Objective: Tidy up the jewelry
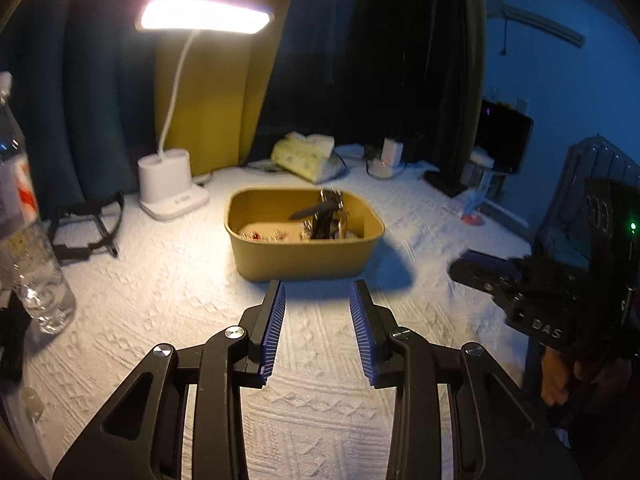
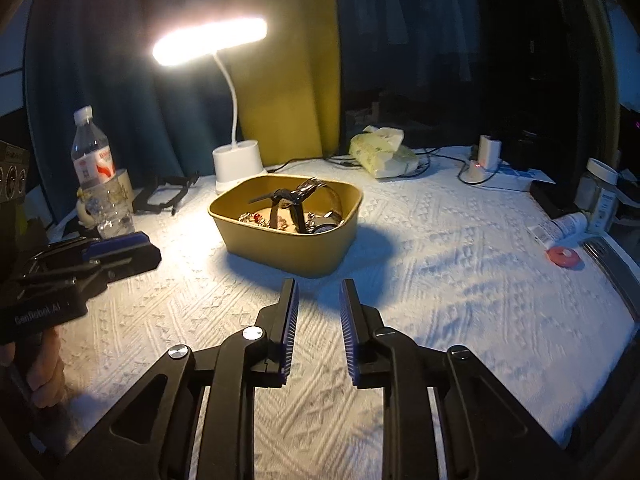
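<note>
A tan box (image 1: 304, 258) stands on the white textured cloth (image 1: 180, 320) under a lit lamp. It holds watches with dark straps (image 1: 326, 216) and small beaded jewelry (image 1: 264, 235). The box also shows in the right wrist view (image 2: 288, 252), with the watches (image 2: 304, 208) and beads (image 2: 256, 218) inside. My left gripper (image 1: 318, 292) is open and empty, just in front of the box. My right gripper (image 2: 319, 288) is open and empty, also just short of the box. Each gripper shows at the edge of the other's view, the right one (image 1: 480, 270) and the left one (image 2: 120, 246).
A white desk lamp (image 1: 172, 188) stands behind the box to the left. A water bottle (image 2: 98, 176) and black frame (image 1: 86, 228) sit far left. A tissue pack (image 1: 306, 156), charger (image 1: 388, 158), a jar (image 2: 598, 194), tube (image 2: 560, 228) and red tape roll (image 2: 565, 258) lie at the back and right.
</note>
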### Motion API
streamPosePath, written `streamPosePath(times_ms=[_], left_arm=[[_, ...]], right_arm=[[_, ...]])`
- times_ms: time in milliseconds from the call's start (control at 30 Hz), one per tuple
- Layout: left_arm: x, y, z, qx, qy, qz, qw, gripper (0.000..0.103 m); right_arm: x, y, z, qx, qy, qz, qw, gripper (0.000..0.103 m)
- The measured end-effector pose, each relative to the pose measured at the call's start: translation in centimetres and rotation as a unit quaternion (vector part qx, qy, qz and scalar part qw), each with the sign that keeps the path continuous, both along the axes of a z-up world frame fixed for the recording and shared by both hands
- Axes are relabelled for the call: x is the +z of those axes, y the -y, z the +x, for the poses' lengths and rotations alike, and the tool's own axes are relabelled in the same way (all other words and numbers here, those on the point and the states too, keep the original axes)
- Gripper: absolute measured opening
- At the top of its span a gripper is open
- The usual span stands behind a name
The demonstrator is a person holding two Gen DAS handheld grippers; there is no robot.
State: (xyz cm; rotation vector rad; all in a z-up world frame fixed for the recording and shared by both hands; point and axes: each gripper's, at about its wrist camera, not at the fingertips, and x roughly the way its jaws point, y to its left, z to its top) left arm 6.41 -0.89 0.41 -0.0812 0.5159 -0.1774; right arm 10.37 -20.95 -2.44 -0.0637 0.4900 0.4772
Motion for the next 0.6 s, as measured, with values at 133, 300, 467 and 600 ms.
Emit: streamPosePath(times_ms=[133,300,467,600], left_arm=[[0.7,0.0,-0.9,0.016,0.027,-0.001,0.9995,0.036],[1.8,0.3,-2.0,0.015,0.063,0.013,0.9978,0.036],[2.6,0.8,-2.9,0.025,0.095,0.036,0.9945,0.044],[2.8,0.8,-2.8,0.016,0.087,0.034,0.9955,0.044]], right_arm=[[1.4,1.5,-1.5,-0.021,0.030,0.008,0.999,0.029],[3.5,3.4,-3.0,-0.051,0.072,0.024,0.996,0.044],[5.3,4.5,-4.2,-0.068,0.111,0.029,0.991,0.052],[6.2,4.6,-5.2,-0.073,0.142,0.022,0.987,0.059]])
